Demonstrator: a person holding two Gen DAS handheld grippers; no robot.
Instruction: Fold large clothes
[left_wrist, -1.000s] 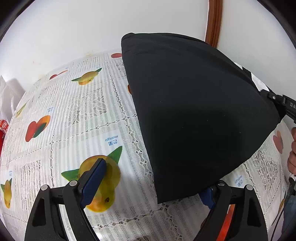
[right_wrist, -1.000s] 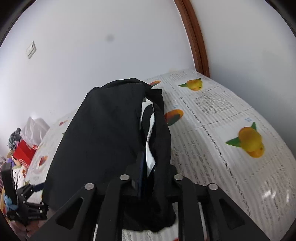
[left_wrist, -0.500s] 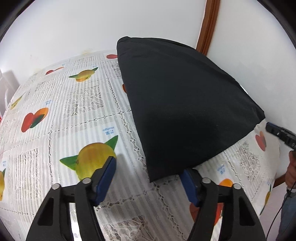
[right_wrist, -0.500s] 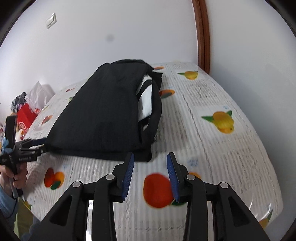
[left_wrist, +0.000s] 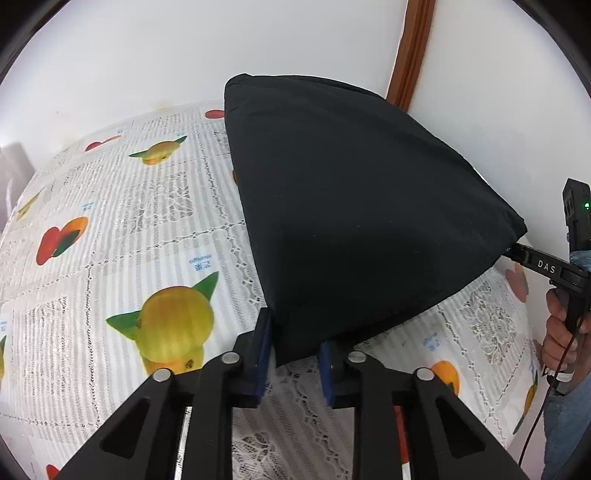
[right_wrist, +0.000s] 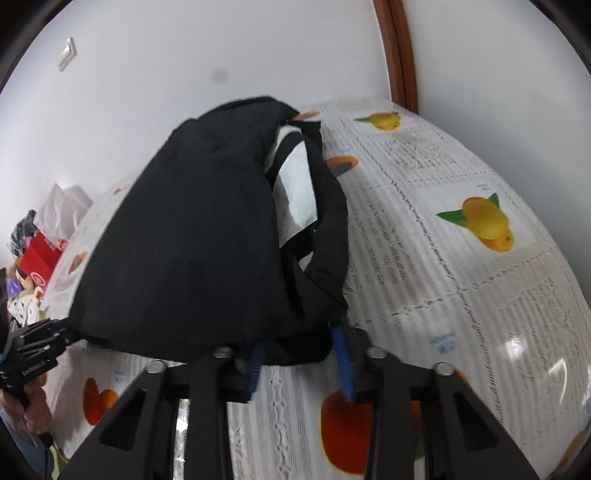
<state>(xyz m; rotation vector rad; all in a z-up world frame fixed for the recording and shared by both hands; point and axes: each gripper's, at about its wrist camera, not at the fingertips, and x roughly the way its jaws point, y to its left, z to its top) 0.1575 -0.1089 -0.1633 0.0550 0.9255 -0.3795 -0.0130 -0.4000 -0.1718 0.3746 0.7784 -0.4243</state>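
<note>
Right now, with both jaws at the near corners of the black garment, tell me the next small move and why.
Probably finish closing, then lift both corners together. The left gripper has the black garment's near corner between its closing jaws; the right gripper is closing on the other corner. The garment lies folded on the fruit-print tablecloth, so another fold looks due.

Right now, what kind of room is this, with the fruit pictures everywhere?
Probably a room in someone's home. A table wears a lace tablecloth printed with fruit, a black garment lies on it for folding, and a brown wooden door frame runs up the plain white wall. Household clutter is piled at one end.
</note>
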